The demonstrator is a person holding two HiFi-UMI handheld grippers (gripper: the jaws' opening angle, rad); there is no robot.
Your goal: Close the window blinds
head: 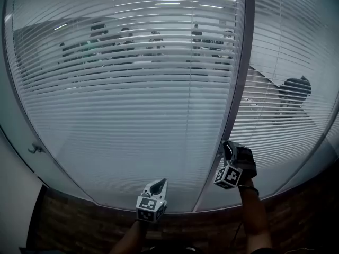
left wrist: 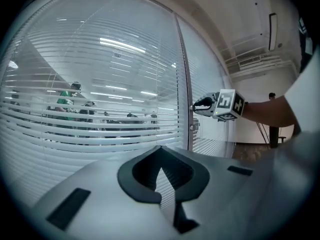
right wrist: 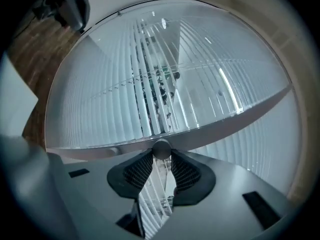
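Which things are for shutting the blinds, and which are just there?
For the job: blinds, knob on the window post, right tongs gripping the knob.
Just there: left tongs holding nothing, people beyond the blinds, brown floor.

The knob (right wrist: 161, 149) sits on the post (head: 236, 89) between two blinds (head: 122, 99), inside the right gripper (head: 229, 148). The left gripper (head: 160, 184) lies lower left.

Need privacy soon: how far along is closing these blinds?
Done: lower slats of the left blind look shut. In hand: the right gripper grips the knob on the window frame. Remaining: upper slats and the right blind show the room beyond.
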